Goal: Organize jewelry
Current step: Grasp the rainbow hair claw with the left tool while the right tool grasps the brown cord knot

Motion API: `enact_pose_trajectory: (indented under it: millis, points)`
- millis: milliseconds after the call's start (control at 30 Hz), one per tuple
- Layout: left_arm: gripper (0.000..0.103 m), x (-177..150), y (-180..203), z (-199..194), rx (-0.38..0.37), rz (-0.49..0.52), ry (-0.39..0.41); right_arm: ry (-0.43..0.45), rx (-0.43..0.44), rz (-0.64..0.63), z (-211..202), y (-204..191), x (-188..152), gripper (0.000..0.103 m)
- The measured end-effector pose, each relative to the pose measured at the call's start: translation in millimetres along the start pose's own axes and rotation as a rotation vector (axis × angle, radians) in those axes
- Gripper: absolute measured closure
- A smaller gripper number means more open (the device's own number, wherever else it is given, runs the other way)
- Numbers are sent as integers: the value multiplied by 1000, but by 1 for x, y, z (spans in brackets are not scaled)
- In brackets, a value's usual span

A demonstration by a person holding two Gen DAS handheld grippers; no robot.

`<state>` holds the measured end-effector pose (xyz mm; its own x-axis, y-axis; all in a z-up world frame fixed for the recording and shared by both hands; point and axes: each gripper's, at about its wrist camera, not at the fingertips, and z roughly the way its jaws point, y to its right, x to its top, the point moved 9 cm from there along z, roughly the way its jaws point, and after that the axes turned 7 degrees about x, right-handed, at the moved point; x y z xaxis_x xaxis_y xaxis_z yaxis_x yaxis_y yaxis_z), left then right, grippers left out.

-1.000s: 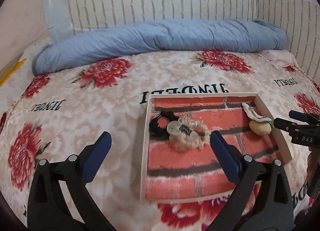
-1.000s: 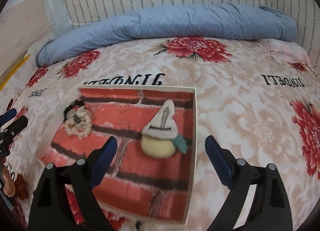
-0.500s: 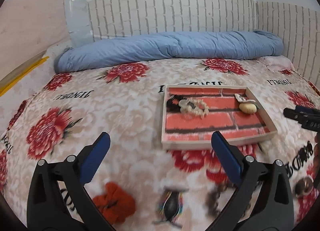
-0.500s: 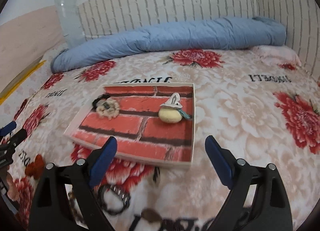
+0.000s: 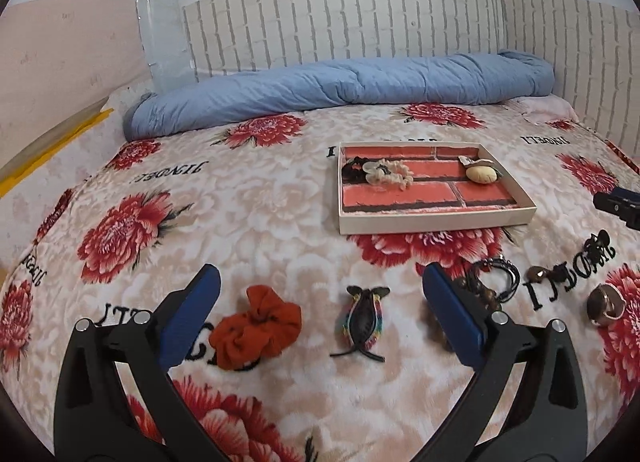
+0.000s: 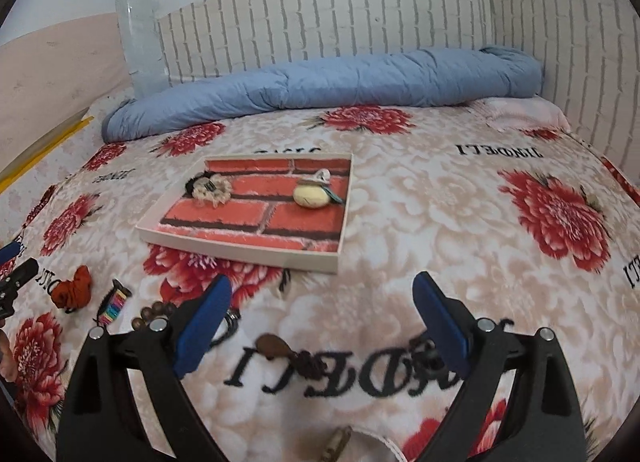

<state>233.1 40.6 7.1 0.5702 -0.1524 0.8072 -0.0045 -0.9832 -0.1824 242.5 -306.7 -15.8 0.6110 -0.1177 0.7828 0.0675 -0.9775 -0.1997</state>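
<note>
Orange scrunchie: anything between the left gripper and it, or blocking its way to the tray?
Nothing visible. The orange scrunchie lies just ahead of the open left gripper, bare blanket between it and the tray.

One tray (image 5: 436, 222), two tools, one orange scrunchie (image 5: 256, 326)

Left gripper (image 5: 318, 304): black angular arms carried blue finger pads (image 5: 188, 320) and silver round screws. Right gripper (image 6: 322, 312) was identically built.
</note>
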Motion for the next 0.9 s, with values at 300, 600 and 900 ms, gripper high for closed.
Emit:
enact_pose_trajectory:
  millis: [300,600,900]
  points:
    - [5,-19,6,22,-11,-27,-54,-29,-16,-4,20,-5,-22,13]
    - [6,-34,24,49,-34,-28,-114,-52,-16,36,45,-12,-44,13]
    - [14,-48,43,75,-40,-1,-165,-77,-21,19,63,-18,-59,15]
